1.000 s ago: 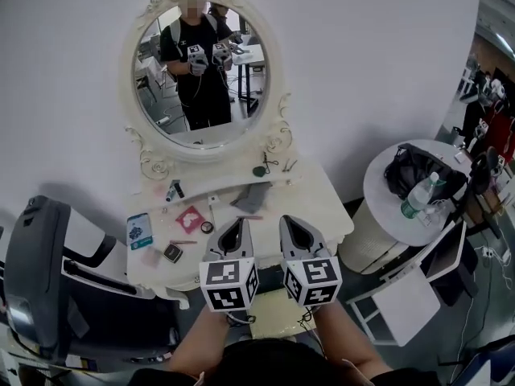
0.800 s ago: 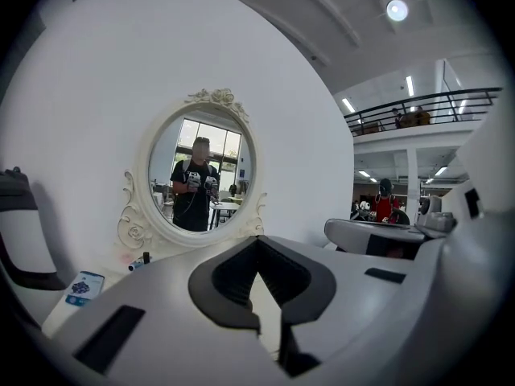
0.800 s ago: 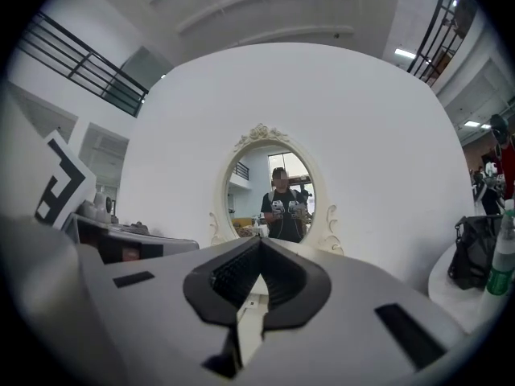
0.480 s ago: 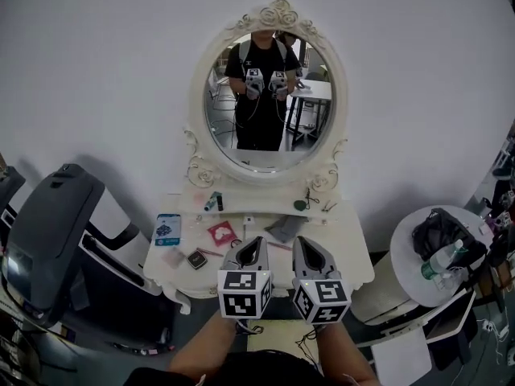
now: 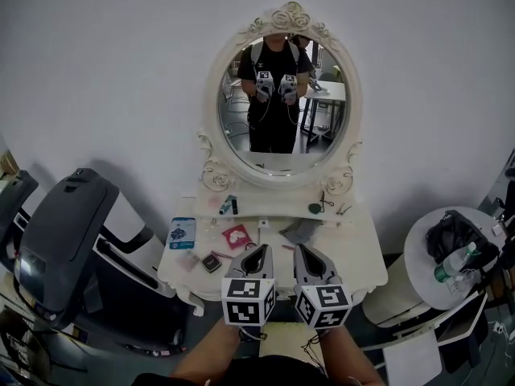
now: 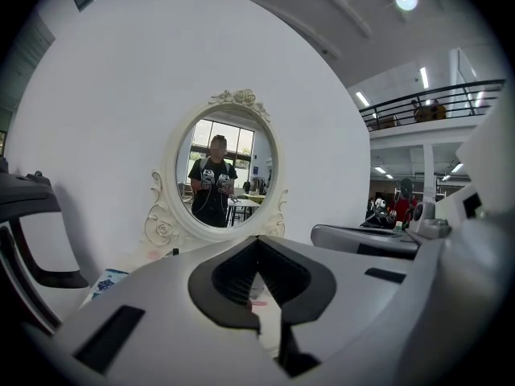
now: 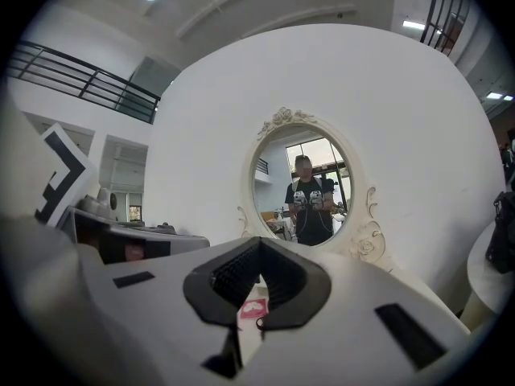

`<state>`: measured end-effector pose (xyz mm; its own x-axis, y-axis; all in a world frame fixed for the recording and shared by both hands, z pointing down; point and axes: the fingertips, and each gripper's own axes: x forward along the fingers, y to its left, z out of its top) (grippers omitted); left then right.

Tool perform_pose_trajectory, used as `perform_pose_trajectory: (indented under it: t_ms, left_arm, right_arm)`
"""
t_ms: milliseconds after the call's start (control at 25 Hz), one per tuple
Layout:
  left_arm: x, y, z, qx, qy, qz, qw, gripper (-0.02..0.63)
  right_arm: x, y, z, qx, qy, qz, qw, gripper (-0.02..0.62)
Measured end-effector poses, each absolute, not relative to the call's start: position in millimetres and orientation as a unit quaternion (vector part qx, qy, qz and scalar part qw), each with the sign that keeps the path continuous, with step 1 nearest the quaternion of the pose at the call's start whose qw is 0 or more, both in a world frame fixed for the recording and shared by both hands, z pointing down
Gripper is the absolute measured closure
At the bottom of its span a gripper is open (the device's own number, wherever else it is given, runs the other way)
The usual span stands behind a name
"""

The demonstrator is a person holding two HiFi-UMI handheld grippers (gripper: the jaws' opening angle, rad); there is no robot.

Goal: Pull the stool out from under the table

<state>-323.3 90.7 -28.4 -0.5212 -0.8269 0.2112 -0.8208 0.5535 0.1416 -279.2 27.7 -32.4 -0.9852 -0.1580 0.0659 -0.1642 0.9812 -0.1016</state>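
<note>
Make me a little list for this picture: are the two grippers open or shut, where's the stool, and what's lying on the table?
Left gripper: shut, empty, over the dressing table's front edge
Right gripper: shut, empty, close beside the left one
Stool: tucked under the dressing table, its seat showing between the person's arms; not touched
On the table: blue card, red square, small dark box, grey cloth
Behind: oval mirror

No legible text; print on blue card [image 5: 183, 233] too small.
</note>
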Motion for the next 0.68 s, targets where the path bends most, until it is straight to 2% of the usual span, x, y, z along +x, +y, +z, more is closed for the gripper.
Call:
perform_pose_trajectory:
  t_ms: [680]
  left_arm:
    - [-308,89,-8,0.484,-0.863,0.011,0.143,0.606]
  right_arm:
    - [-263,35,-17,0.08,-0.994,0.066,0.037,0.588]
